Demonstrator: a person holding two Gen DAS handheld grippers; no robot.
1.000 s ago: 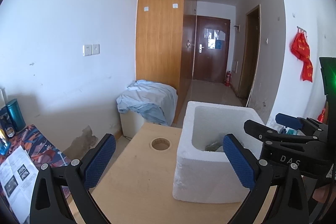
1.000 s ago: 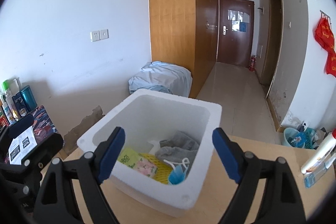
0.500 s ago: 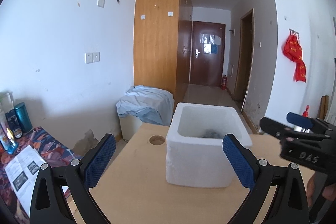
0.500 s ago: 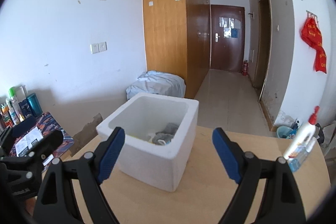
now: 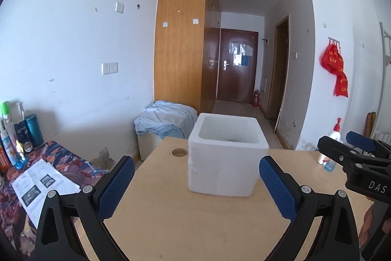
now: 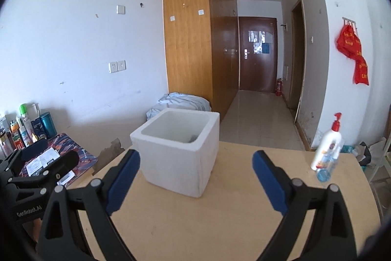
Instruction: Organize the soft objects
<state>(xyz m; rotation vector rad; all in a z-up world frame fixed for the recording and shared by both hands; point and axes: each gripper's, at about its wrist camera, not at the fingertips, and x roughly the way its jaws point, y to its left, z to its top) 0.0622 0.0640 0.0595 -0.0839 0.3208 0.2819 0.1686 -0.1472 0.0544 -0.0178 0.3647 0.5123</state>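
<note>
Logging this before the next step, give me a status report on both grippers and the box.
Left gripper and right gripper: jaws open, empty. Foam box upright on table, something grey barely visible inside. Lotion bottle off to the right, not in the way.

The right claw has white letters "DAS" on its black body. The left claw has small white letters "GenRobot.AI" on its black side. The words on the bottles and papers are too small to read.
</note>
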